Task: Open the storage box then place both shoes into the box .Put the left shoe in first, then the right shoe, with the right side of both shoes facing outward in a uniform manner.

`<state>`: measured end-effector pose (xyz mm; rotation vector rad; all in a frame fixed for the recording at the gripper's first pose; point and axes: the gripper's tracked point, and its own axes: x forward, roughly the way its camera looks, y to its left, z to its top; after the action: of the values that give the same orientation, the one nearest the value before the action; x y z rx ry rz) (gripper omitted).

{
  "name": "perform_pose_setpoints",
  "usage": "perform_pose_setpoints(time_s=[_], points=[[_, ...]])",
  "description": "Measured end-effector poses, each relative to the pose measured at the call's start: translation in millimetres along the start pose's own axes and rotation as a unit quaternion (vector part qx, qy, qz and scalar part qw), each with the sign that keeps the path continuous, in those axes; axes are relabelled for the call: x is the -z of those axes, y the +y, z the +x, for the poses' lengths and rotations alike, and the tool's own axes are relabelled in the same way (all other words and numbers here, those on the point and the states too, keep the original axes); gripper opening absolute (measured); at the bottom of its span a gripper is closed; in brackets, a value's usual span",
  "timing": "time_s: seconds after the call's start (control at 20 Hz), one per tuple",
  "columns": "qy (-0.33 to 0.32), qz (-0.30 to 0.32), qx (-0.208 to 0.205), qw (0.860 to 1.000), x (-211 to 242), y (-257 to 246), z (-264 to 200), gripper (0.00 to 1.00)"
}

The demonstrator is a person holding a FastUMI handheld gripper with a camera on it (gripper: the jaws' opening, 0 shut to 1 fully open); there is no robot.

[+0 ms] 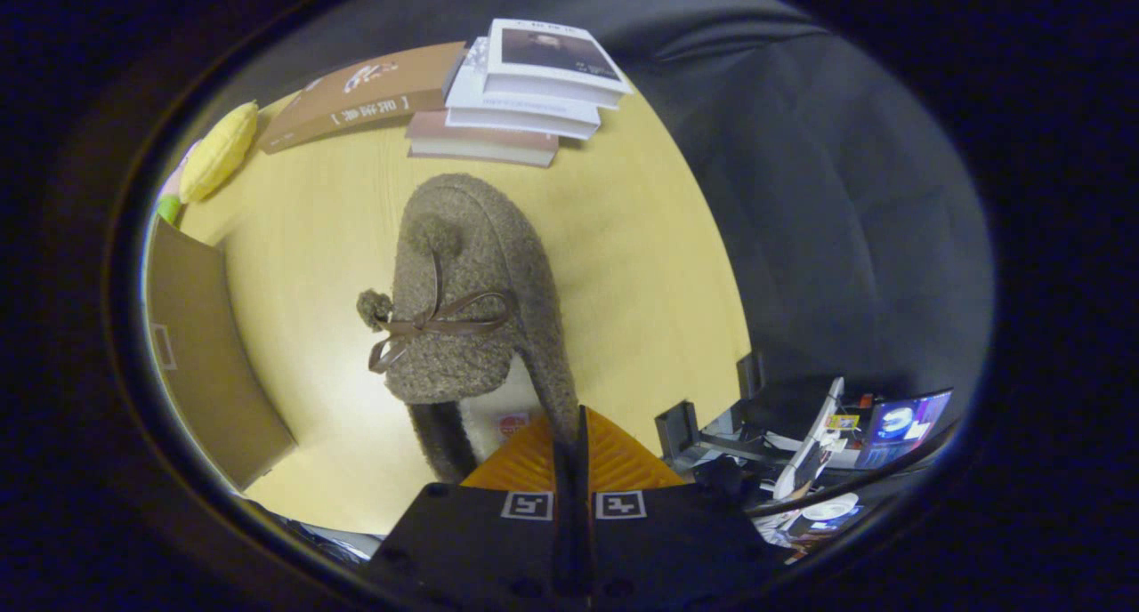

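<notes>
A fuzzy grey-brown shoe with a brown ribbon bow and two pom-poms hangs above the yellow table, toe pointing away from me. My gripper is shut on the shoe's collar edge at its right side, with the two fingers pressed close together on the thin wall. The shoe's pale lining and dark heel show just left of the fingers. A brown cardboard box wall stands to the left of the shoe.
A stack of books lies at the far side of the table, with a brown book beside it. A yellow plush toy rests at the far left. Black cloth hangs to the right; cluttered equipment sits below the table edge.
</notes>
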<state>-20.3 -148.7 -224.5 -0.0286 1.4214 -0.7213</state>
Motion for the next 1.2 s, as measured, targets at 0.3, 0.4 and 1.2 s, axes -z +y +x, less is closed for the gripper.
perform_pose_setpoints(time_s=[0.3, 0.4, 1.2], points=[[-0.041, 0.004, 0.016, 0.999, -6.9, 11.4, -88.8, 0.04], [-0.064, -0.004, 0.018, 0.998, -13.5, 22.5, -121.4, 0.04], [-0.103, -0.103, -0.099, 0.984, 5.0, 248.1, -205.5, 0.03]])
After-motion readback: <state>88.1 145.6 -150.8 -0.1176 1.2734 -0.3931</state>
